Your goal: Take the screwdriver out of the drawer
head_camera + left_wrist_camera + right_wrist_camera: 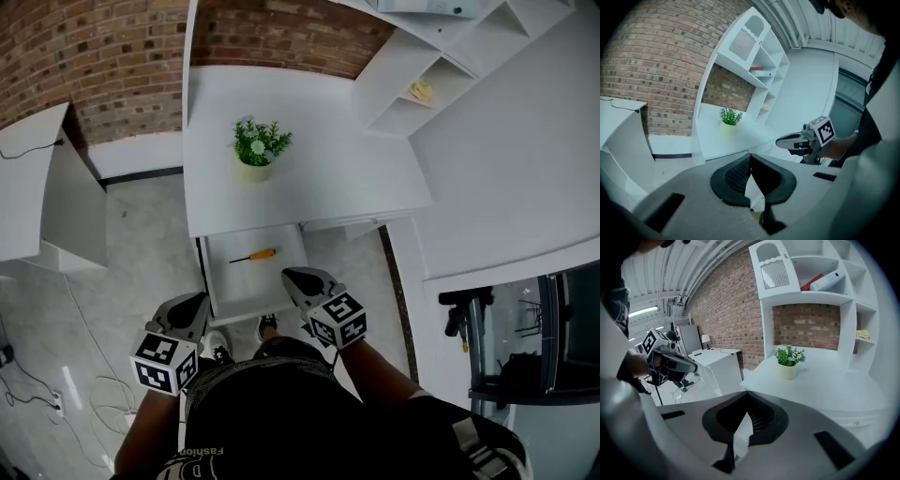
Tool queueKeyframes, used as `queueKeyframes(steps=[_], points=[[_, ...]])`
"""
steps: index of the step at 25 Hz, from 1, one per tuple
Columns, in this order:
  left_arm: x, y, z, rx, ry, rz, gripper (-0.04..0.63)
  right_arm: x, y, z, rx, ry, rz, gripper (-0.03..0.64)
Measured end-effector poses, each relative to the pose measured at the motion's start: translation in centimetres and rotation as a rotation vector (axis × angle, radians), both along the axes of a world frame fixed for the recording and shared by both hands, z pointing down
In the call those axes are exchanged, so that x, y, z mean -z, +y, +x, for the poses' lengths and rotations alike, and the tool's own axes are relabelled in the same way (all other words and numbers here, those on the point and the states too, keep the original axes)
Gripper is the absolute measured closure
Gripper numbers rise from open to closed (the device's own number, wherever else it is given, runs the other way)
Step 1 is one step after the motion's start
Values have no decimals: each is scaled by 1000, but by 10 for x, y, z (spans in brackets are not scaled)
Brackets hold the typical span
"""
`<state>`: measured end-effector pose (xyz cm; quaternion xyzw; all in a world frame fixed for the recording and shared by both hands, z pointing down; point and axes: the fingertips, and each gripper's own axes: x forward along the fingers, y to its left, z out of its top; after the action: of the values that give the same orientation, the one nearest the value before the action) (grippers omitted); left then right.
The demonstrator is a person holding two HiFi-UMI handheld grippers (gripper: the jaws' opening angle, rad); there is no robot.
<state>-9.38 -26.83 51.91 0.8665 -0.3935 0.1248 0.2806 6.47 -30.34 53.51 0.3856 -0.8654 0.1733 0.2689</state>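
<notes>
Nearest to the person, the left gripper (194,302) hangs low, outside the front left corner of the drawer (246,286). Its jaws are closed tip to tip and nothing is between them. The right gripper (294,276) is a little further forward, over the front right corner of the drawer. Its jaws are also pressed together and empty.

The drawer is pulled out and open. The screwdriver (256,254) lies flat inside it, toward the back, with the orange handle to the right and the thin shaft to the left. Neither gripper touches it.

Behind the drawer there is the white desk (328,169) with a small plant (259,145), then the shelves (424,92) and the brick wall (112,56).

I think the reach has not yet begun. The right gripper is the nearer one, so it should first open its jaws, then go down into the drawer with the jaws across the orange handle, not along it. The handle is thicker than the shaft, so it should give the safer hold. After closing, a straight lift should keep the tool away from the drawer walls and the desk edge above.
</notes>
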Motion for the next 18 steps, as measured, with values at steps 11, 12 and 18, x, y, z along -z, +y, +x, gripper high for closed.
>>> queueKeyframes(steps=[11, 12, 18], points=[[-29, -15, 6, 75, -51, -73, 577, -57, -36, 7, 145, 134, -45, 612], [-32, -15, 6, 83, -55, -82, 577, -63, -38, 7, 156, 139, -56, 612], [-42, -20, 4, 113, -68, -123, 577, -99, -47, 6, 231, 213, -97, 612]])
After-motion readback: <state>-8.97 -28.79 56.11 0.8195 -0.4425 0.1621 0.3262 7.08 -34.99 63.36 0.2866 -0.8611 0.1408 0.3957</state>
